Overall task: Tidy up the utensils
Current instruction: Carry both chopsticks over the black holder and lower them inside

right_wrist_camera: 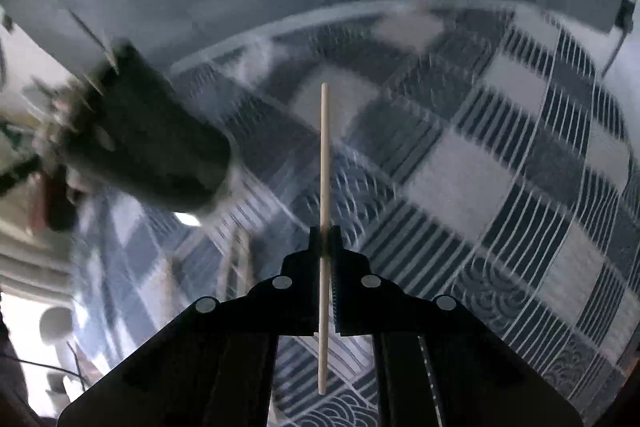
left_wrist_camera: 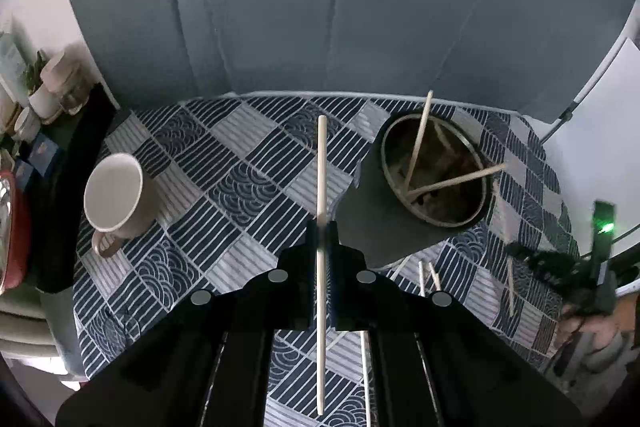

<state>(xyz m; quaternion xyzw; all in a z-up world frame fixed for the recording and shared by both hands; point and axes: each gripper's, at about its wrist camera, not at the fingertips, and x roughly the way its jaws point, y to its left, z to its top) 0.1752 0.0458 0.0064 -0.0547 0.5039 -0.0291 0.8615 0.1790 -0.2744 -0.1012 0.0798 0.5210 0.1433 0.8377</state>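
Note:
My left gripper (left_wrist_camera: 321, 227) is shut on a pale wooden chopstick (left_wrist_camera: 321, 167) that runs upright between its fingers, above the patterned tablecloth (left_wrist_camera: 224, 179). To its right stands a dark grey holder (left_wrist_camera: 372, 227) with two chopsticks (left_wrist_camera: 418, 143) leaning inside. Several loose chopsticks (left_wrist_camera: 510, 283) lie on the cloth near the holder's base. My right gripper (right_wrist_camera: 325, 231) is shut on another chopstick (right_wrist_camera: 325, 147), held above the cloth. The holder (right_wrist_camera: 152, 147) shows blurred at the left of the right wrist view. The right gripper's body (left_wrist_camera: 600, 247) appears at the right edge of the left wrist view.
A beige mug (left_wrist_camera: 114, 193) stands on the cloth at the left. Jars and a small plant (left_wrist_camera: 44, 83) crowd a dark side surface beyond it. A grey upholstered backrest (left_wrist_camera: 320, 7) rises behind the table. A white board (left_wrist_camera: 600, 87) stands at the right.

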